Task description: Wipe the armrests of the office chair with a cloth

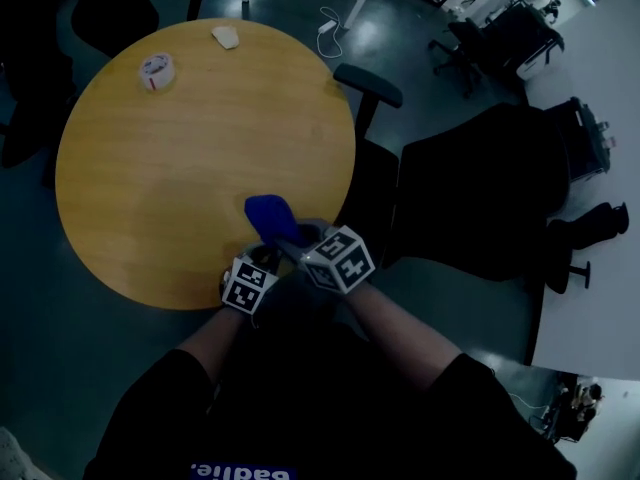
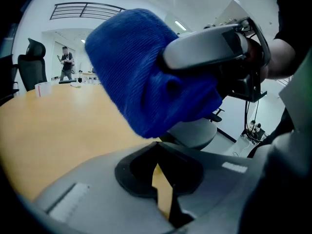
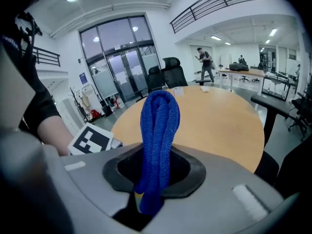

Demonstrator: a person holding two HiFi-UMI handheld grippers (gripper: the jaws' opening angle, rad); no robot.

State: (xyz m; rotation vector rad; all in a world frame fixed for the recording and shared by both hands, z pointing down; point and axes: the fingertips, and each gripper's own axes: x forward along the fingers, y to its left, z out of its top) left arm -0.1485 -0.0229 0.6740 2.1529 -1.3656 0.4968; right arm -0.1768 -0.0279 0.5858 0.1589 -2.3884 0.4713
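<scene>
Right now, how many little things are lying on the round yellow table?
2: a white tape roll far left, a small white thing at the far edge. The right tongs hold the blue cloth.

round wooden table (image 1: 200,158); tape roll (image 1: 156,70); white packet (image 1: 226,36)

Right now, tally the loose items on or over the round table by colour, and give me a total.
Blue: 1, the cloth clamped in the right gripper, held over the table edge.
White: 2, the tape roll with red marks and a small flat item near the far edge.
Total: 3
</scene>
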